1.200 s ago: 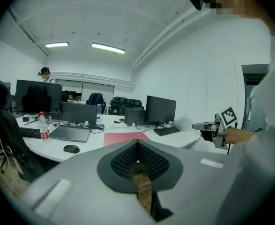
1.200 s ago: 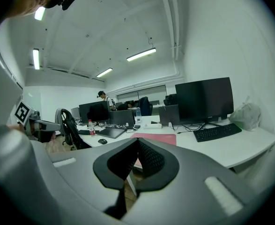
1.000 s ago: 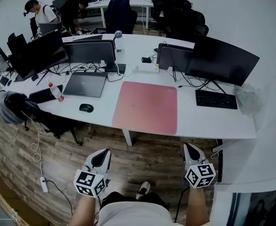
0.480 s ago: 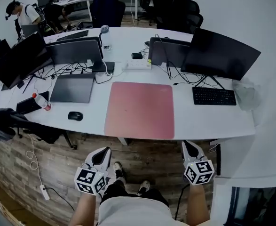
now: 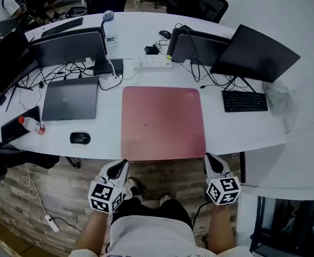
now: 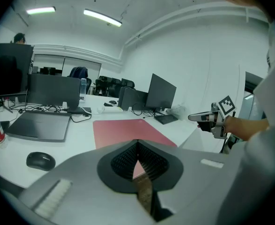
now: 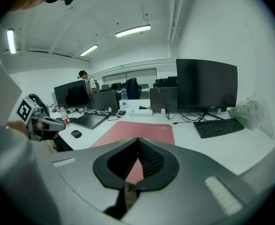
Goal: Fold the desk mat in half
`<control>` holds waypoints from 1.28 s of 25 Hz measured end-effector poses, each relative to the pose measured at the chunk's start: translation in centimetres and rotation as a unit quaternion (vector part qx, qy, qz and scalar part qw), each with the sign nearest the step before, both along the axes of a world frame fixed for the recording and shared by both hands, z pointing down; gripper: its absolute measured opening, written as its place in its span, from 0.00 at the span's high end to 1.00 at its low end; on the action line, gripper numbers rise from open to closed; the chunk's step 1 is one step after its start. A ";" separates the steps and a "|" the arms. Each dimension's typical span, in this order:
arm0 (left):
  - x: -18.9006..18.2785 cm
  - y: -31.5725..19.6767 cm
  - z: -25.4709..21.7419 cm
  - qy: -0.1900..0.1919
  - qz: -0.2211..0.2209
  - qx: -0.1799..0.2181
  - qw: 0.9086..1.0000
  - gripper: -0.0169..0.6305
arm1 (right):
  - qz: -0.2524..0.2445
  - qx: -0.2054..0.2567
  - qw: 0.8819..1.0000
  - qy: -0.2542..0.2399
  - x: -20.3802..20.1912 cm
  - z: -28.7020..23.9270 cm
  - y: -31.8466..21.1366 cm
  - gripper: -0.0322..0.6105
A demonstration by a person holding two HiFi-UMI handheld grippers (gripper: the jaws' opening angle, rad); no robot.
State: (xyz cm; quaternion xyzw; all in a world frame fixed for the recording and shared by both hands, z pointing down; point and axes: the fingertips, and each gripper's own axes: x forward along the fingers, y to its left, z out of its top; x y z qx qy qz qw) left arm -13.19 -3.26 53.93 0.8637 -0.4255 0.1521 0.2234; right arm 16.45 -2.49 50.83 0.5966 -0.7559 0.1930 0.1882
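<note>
The pink desk mat (image 5: 162,123) lies flat and unfolded on the white desk (image 5: 108,143), its near edge along the desk's front edge. My left gripper (image 5: 122,164) is shut and empty, just short of the mat's near left corner. Just short of the near right corner, my right gripper (image 5: 208,157) is also shut with nothing in it. In the left gripper view the mat (image 6: 123,129) stretches ahead of the closed tips (image 6: 137,142). In the right gripper view the mat (image 7: 142,131) lies beyond the closed tips (image 7: 138,139).
Left of the mat are a closed laptop (image 5: 70,99), a mouse (image 5: 80,138) and a red-capped bottle (image 5: 31,125). A keyboard (image 5: 245,101) and a plastic bag (image 5: 278,101) lie to its right. Monitors, cables and a power strip (image 5: 155,63) stand behind it.
The person has stepped up to the desk. Both grippers moved forward and down, from well back over the floor to just short of the mat's near edge. Both stayed shut.
</note>
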 end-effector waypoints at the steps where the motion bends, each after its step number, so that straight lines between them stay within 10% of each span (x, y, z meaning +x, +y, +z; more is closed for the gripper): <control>1: -0.4 -0.3 0.4 -0.002 0.001 -0.004 1.000 0.97 | -0.002 -0.007 1.000 0.006 -0.5 0.4 -0.3 0.92; 14: -0.9 -1.0 9.0 -0.189 0.111 -0.032 0.975 0.95 | -0.080 -0.119 0.987 0.075 -0.7 8.6 -2.7 0.86; 23: -1.0 -1.7 15.5 -0.234 0.045 -0.113 0.965 0.71 | -0.034 -0.198 0.974 0.100 5.9 16.4 -1.8 0.70; 32: -1.7 -1.6 18.6 -0.253 0.009 -0.157 0.955 0.68 | -0.047 -0.246 0.963 0.100 8.5 20.6 -1.0 0.67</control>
